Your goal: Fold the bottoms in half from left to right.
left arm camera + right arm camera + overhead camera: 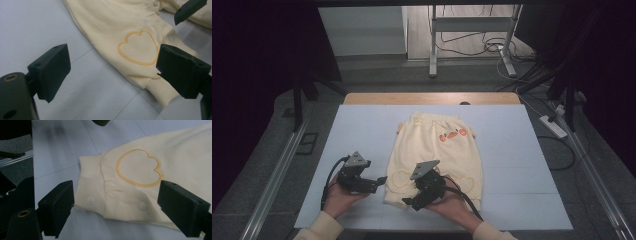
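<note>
Pale blue-white sheeting covers one table [362,130], with a strip of wood showing at its far edge and dark floor, a metal stand and loose cables beyond. One garment lies on it, a pair of cream baby trousers [437,150], spread flat near the middle with the waist toward the far edge and the two leg ends toward the person. One small orange and red motif [452,135] sits near the waist, and two outlined hearts show on the legs, one on each.

Two grippers are in use, one in each hand. The left gripper [379,181] rests low over the table just beside the left leg end, its jaws pointing toward the cloth. In the left gripper view its two jaws stand wide apart with nothing between them but table and the edge of the trousers; one heart outline [138,47] and one ribbed cuff [160,92] lie ahead of them, the right jaw just over the cuff's edge. Whether it touches the cloth cannot be told.

The right gripper [412,202] sits over the near hem of the trousers. Its jaws are also spread wide and grip nothing. In the right gripper view they straddle the leg end, with the ribbed cuff [91,185], one heart outline [138,167] and two small round snaps [91,200] lying between them.
</note>
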A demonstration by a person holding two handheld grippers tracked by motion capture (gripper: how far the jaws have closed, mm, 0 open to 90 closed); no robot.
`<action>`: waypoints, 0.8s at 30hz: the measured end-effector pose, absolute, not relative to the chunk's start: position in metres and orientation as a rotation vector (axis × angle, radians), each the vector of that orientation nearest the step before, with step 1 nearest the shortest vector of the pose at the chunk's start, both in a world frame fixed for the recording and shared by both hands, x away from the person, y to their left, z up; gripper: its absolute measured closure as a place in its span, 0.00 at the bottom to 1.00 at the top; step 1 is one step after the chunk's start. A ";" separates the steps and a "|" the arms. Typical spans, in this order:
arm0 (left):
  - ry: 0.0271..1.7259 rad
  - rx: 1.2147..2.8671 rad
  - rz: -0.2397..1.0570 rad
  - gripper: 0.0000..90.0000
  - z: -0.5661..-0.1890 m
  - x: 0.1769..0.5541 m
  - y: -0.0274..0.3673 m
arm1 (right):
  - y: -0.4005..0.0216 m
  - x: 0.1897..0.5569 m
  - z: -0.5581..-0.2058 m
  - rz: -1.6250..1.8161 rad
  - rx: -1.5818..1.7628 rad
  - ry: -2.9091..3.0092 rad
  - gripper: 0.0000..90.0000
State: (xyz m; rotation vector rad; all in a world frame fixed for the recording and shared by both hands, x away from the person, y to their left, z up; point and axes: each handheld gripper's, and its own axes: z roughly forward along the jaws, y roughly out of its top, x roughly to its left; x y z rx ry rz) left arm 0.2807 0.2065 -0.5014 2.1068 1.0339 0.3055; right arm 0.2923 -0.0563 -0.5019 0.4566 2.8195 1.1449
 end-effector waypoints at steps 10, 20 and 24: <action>1.045 2.098 0.311 0.14 -0.501 0.281 0.209 | -0.043 0.290 -0.506 1.134 0.430 2.842 0.17; 1.061 2.082 0.320 0.14 -0.500 0.280 0.213 | -0.025 0.287 -0.514 1.123 0.388 2.880 0.20; 1.063 2.091 0.314 0.14 -0.501 0.281 0.213 | -0.018 0.286 -0.517 1.142 0.379 2.880 0.23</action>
